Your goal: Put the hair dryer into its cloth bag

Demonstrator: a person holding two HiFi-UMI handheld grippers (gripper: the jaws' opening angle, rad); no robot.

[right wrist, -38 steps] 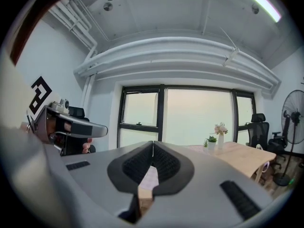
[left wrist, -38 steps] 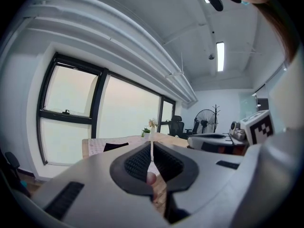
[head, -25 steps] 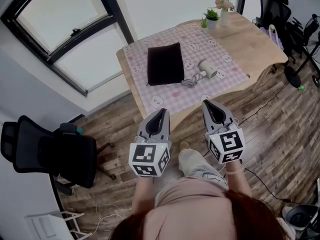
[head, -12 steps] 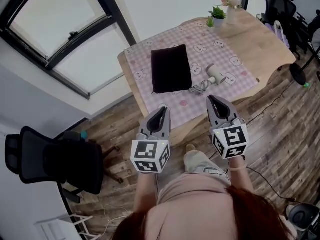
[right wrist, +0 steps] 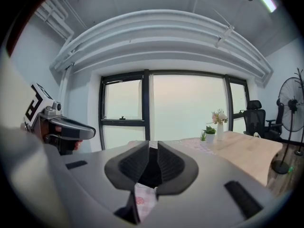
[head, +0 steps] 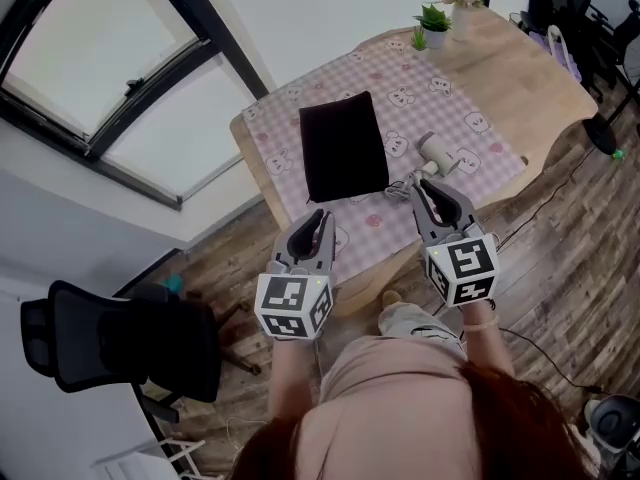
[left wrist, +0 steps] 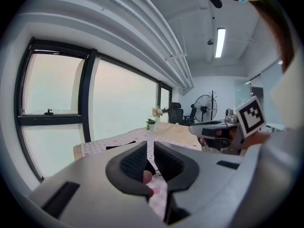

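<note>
Currently the left gripper is clenched on nothing; the right gripper, also empty, has just been parting its jaws slightly. Just beyond it, on the pink checked tablecloth, lies the small white hair dryer, beside the flat black cloth bag. This looks like the approach: next, the right jaws must widen to grasp the dryer.

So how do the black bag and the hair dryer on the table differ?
The bag is black; the dryer is off-white. The bag lies flat, a limp rectangle; the dryer is a solid, rounded thing with a cord bunched beside it. The bag covers more of the cloth than the dryer does. What they share: both lie on the pink checked cloth, apart from each other.
</note>
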